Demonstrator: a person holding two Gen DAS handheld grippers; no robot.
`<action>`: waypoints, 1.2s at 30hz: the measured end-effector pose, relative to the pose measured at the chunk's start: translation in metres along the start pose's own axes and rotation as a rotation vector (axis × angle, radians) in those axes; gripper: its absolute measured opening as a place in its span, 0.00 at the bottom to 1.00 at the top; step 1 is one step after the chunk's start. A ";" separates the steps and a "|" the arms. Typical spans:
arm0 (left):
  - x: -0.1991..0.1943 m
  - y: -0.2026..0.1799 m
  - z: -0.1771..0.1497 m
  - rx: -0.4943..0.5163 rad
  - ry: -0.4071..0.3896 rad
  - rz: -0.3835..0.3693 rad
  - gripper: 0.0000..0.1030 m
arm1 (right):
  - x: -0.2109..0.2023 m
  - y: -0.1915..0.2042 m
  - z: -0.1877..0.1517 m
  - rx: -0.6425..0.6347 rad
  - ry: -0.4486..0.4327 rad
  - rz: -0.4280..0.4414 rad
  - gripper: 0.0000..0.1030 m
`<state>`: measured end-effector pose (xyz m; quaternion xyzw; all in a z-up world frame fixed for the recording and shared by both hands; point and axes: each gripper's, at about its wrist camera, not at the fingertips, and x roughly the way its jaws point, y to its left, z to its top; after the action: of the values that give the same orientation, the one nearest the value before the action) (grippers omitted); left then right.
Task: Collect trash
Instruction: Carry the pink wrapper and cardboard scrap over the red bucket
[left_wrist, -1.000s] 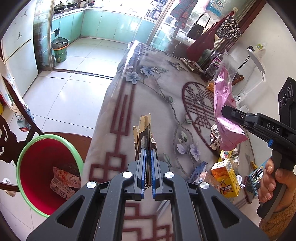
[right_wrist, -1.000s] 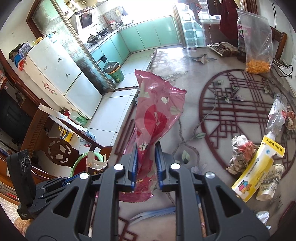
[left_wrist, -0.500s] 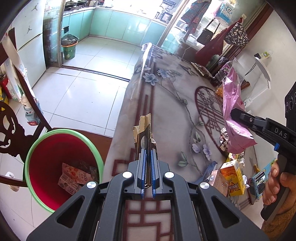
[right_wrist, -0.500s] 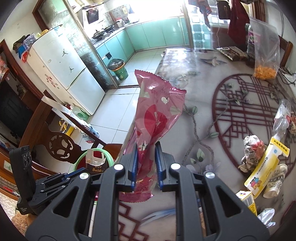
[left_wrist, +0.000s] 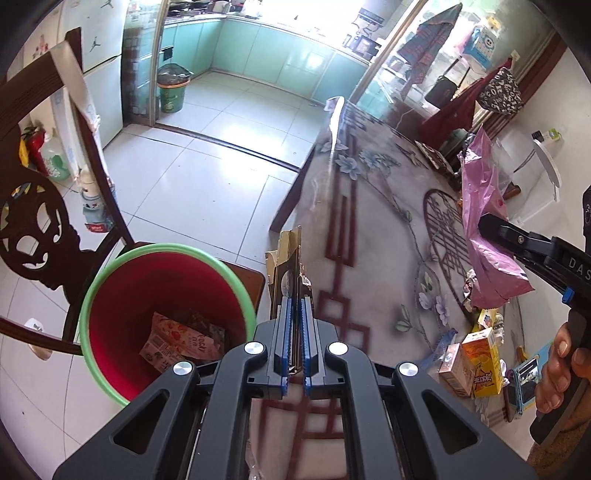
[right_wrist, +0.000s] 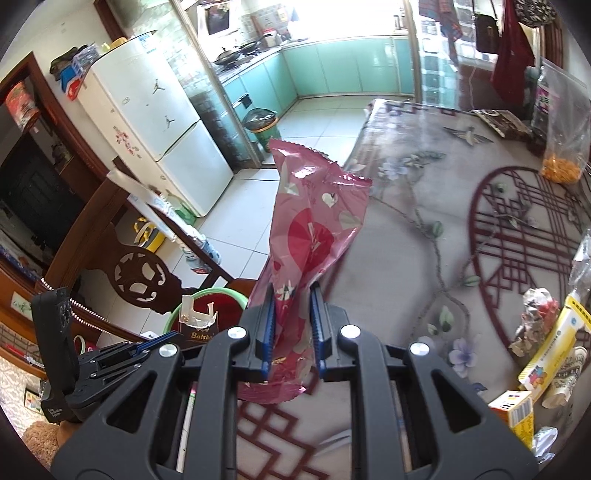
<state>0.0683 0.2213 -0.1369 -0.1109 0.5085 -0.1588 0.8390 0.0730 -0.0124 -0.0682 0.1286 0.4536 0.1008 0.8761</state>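
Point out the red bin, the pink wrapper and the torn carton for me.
red bin (left_wrist: 110, 291), left wrist view, inner wall.
pink wrapper (right_wrist: 314, 229), right wrist view, printed middle.
torn carton (left_wrist: 286, 266), left wrist view, upper flap.

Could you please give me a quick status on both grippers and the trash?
Left gripper shut on torn brown carton, beside the red bin. Right gripper shut on pink wrapper, over the table. Nothing blocking the bin.

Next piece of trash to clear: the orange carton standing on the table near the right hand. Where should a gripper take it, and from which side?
Grip the orange carton across its narrow faces near the top, coming down from above. It seems to stand upright with a smaller box tight against one side and clutter behind, so only the top looks free. Both grippers are full now.
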 end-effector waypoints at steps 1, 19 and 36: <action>-0.001 0.004 -0.001 -0.007 -0.001 0.007 0.02 | 0.002 0.003 0.000 -0.005 0.003 0.005 0.17; 0.011 0.074 -0.020 -0.115 0.052 0.128 0.02 | 0.039 0.059 -0.010 -0.094 0.104 0.093 0.17; 0.023 0.117 -0.034 -0.185 0.109 0.221 0.03 | 0.074 0.097 -0.029 -0.164 0.236 0.162 0.18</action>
<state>0.0666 0.3197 -0.2121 -0.1225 0.5748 -0.0239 0.8087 0.0852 0.1050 -0.1104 0.0799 0.5319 0.2222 0.8132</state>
